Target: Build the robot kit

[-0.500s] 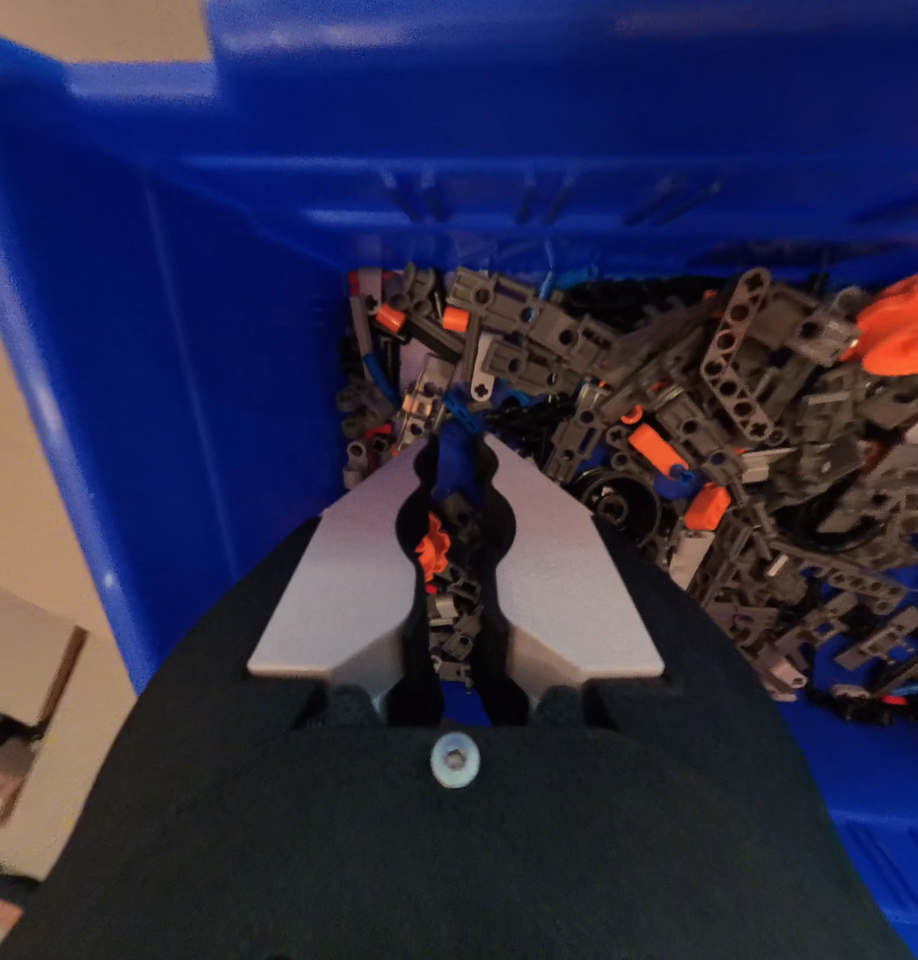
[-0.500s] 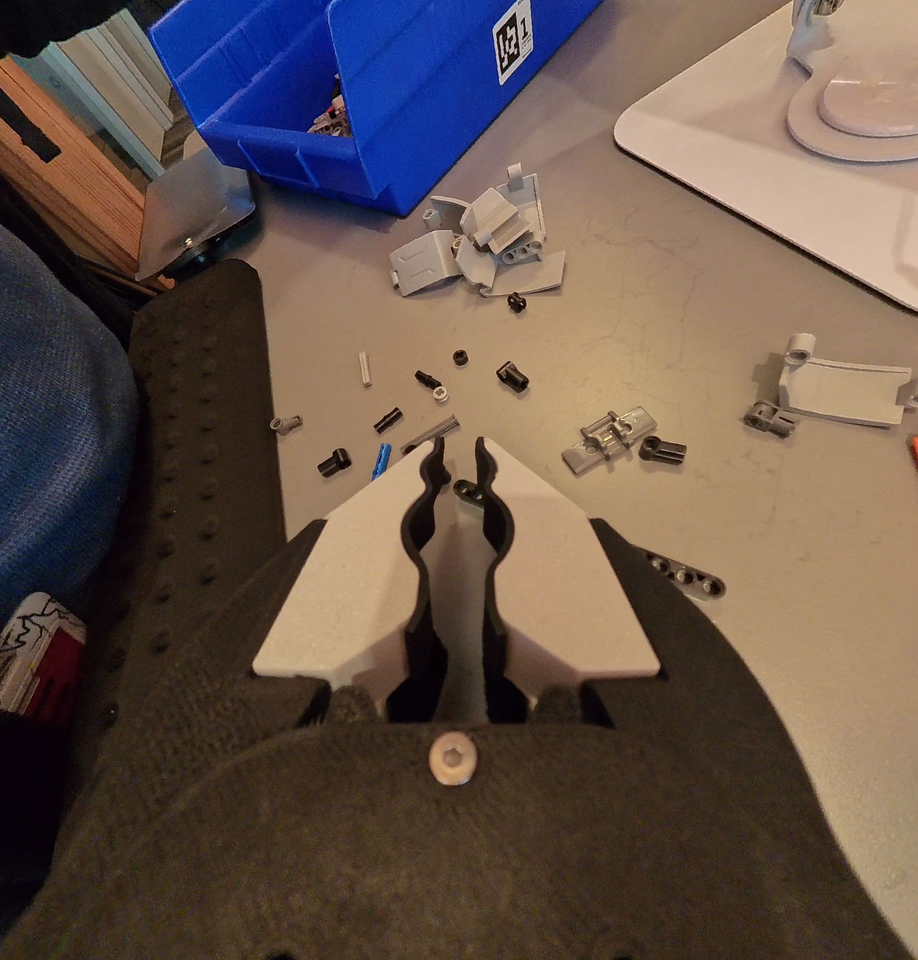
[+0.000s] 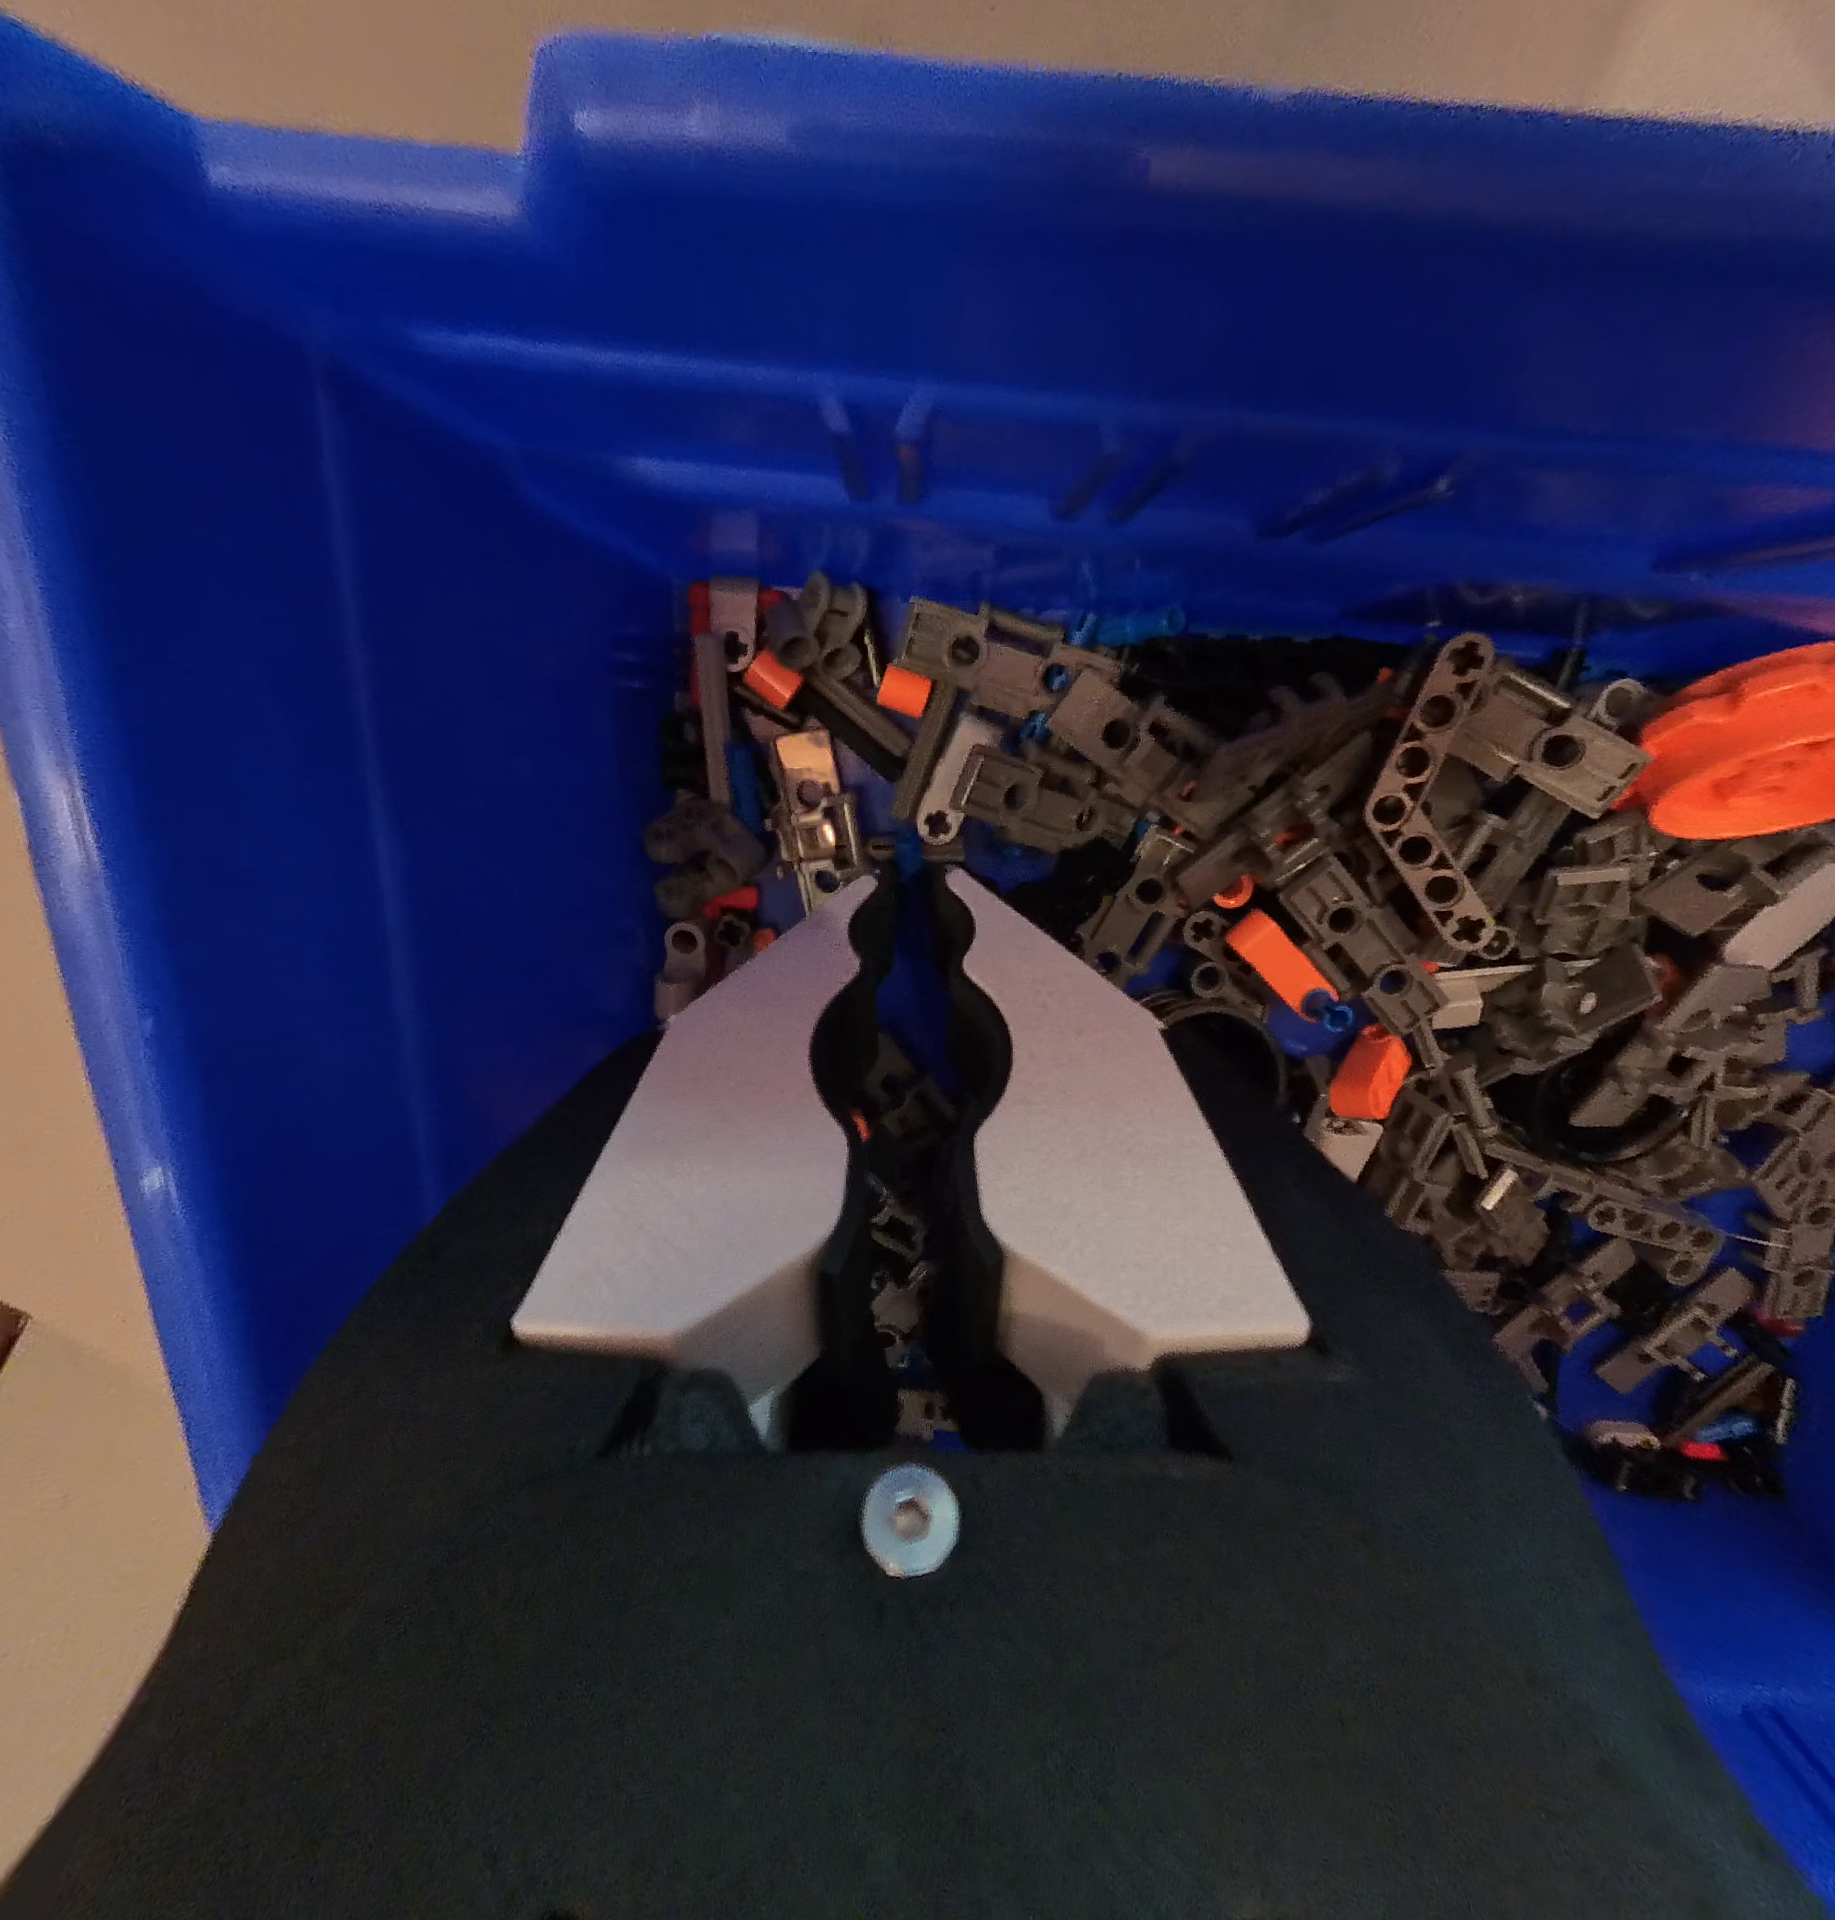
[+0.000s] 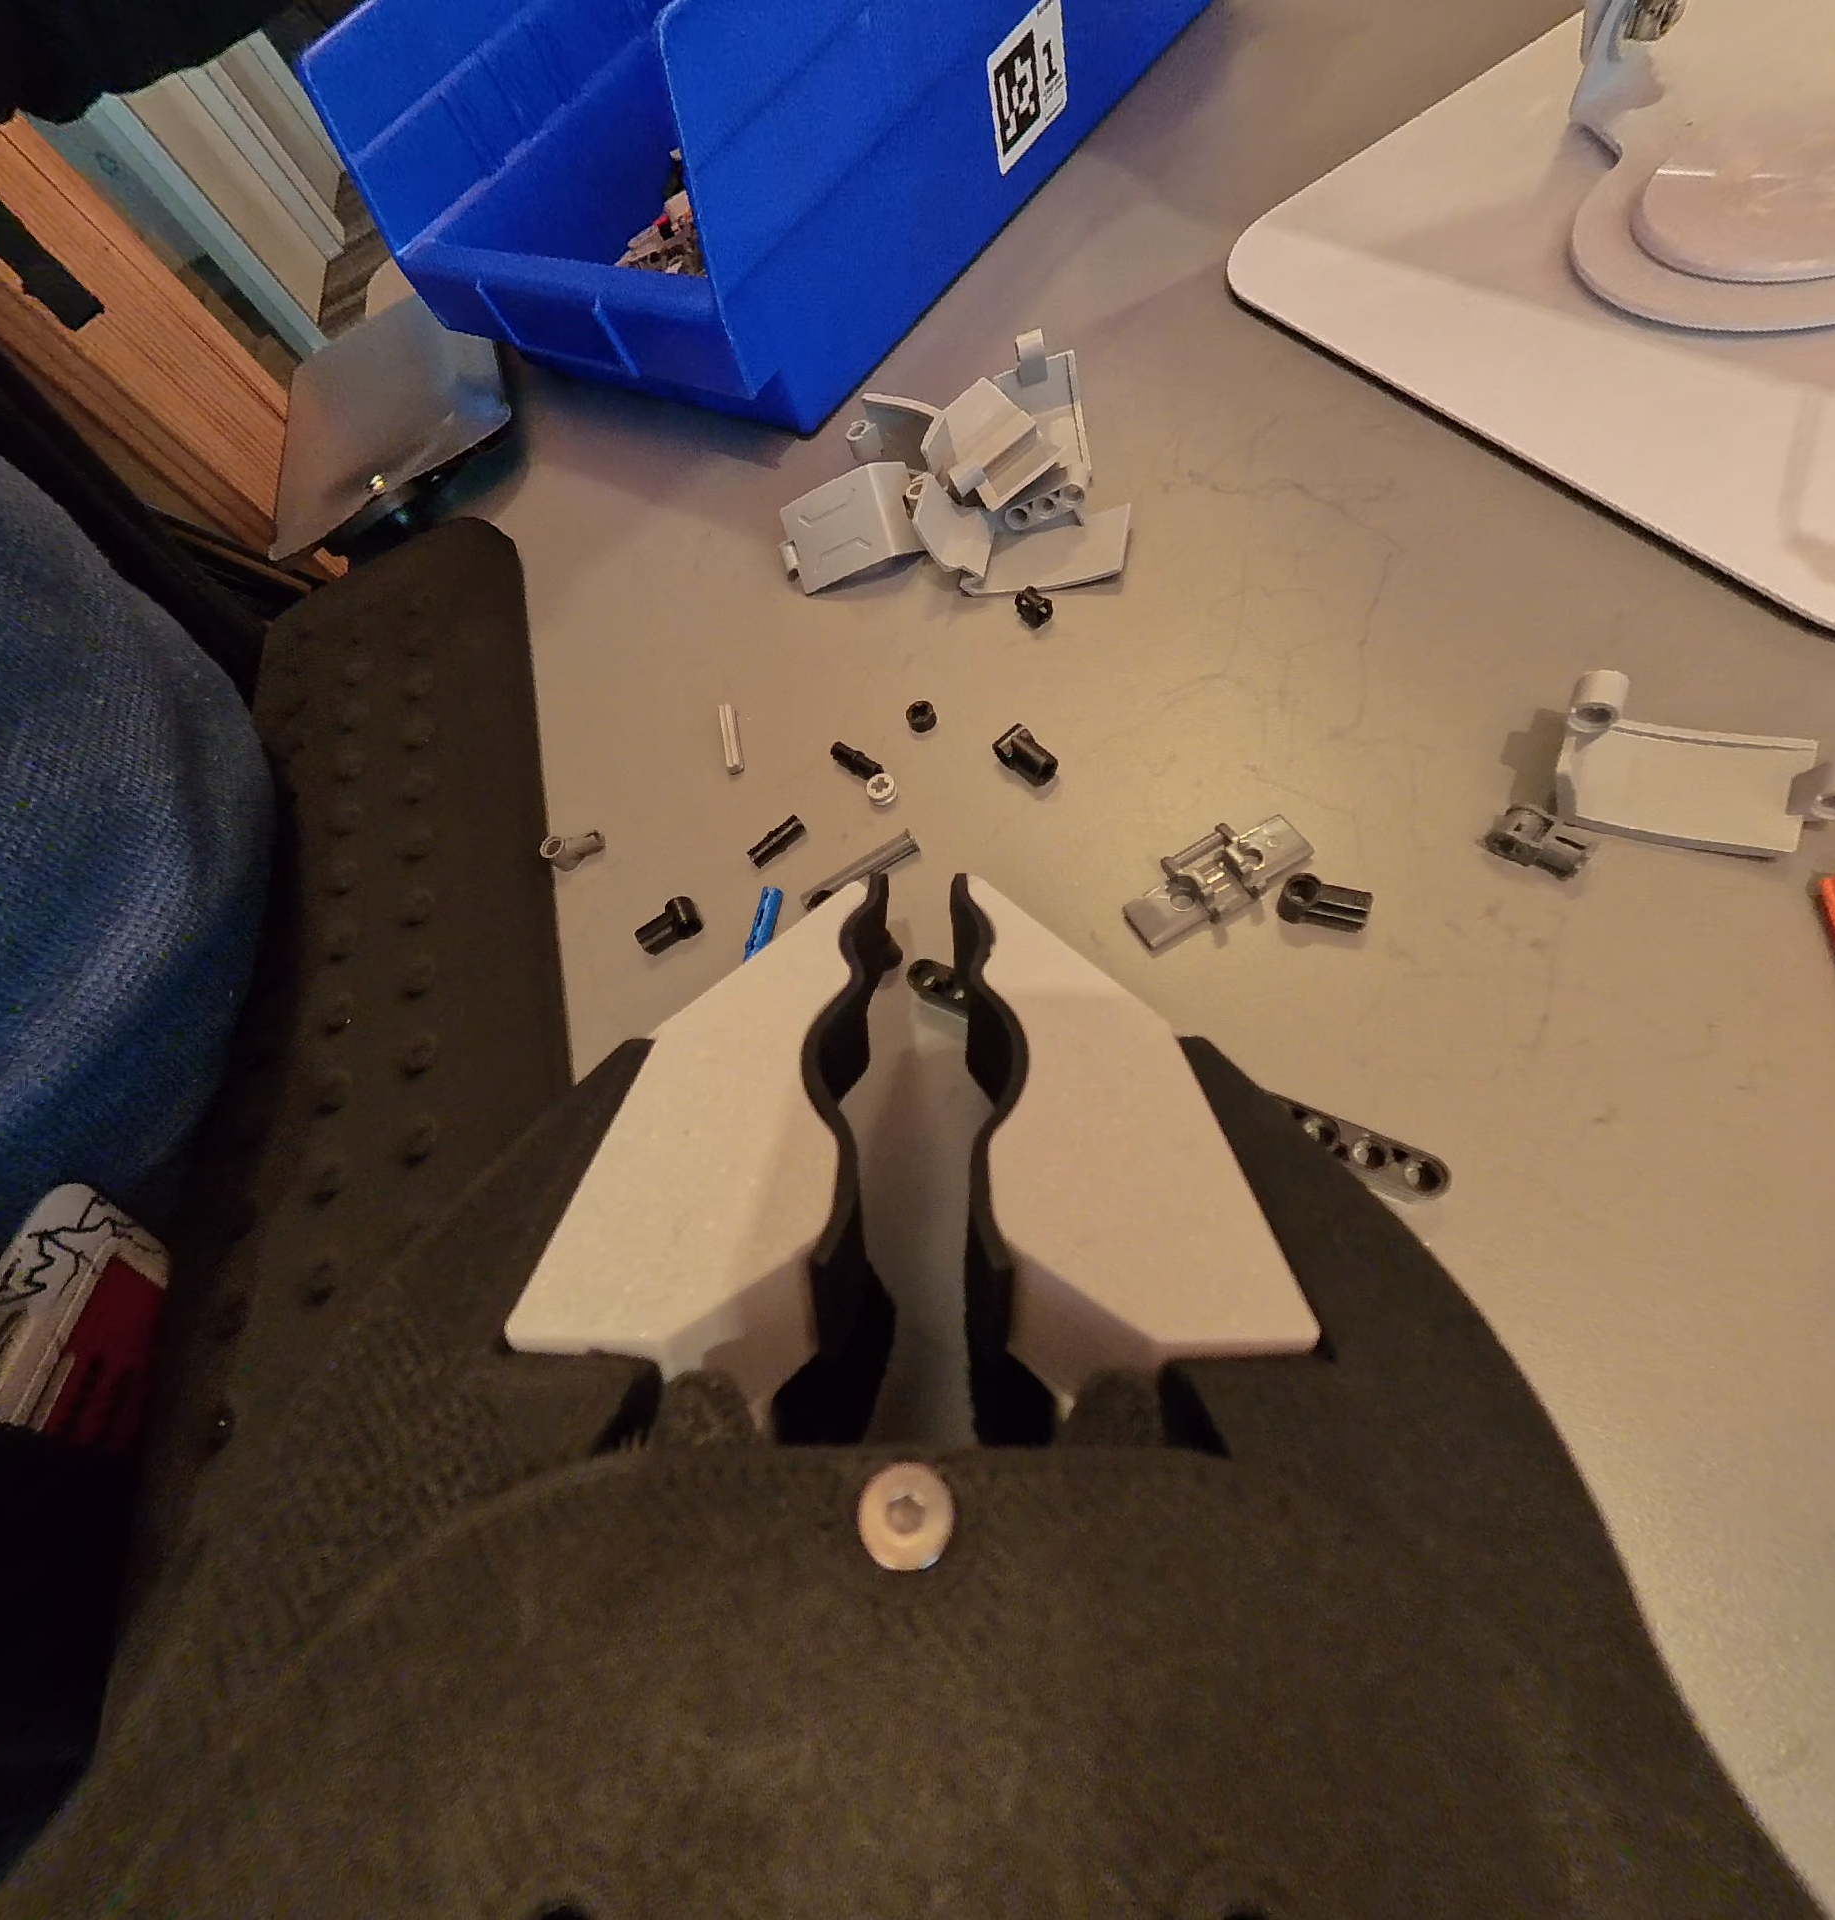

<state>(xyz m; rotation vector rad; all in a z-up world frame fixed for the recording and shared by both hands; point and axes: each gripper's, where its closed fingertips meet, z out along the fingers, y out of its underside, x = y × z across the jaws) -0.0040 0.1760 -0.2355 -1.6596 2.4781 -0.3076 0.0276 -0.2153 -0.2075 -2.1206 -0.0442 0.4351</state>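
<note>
Grey table [image 4: 1308,623], blue bin [image 4: 788,208], scattered parts [image 4: 954,488]

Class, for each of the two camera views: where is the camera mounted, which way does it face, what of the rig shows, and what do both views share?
Left wrist view: on the left gripper, facing down into the blue bin at the pile of building parts; its nearly closed fingers show.
Right wrist view: on the right gripper, facing down over the grey table at scattered small parts; its parted fingers show.
Shared: the blue bin.
</note>
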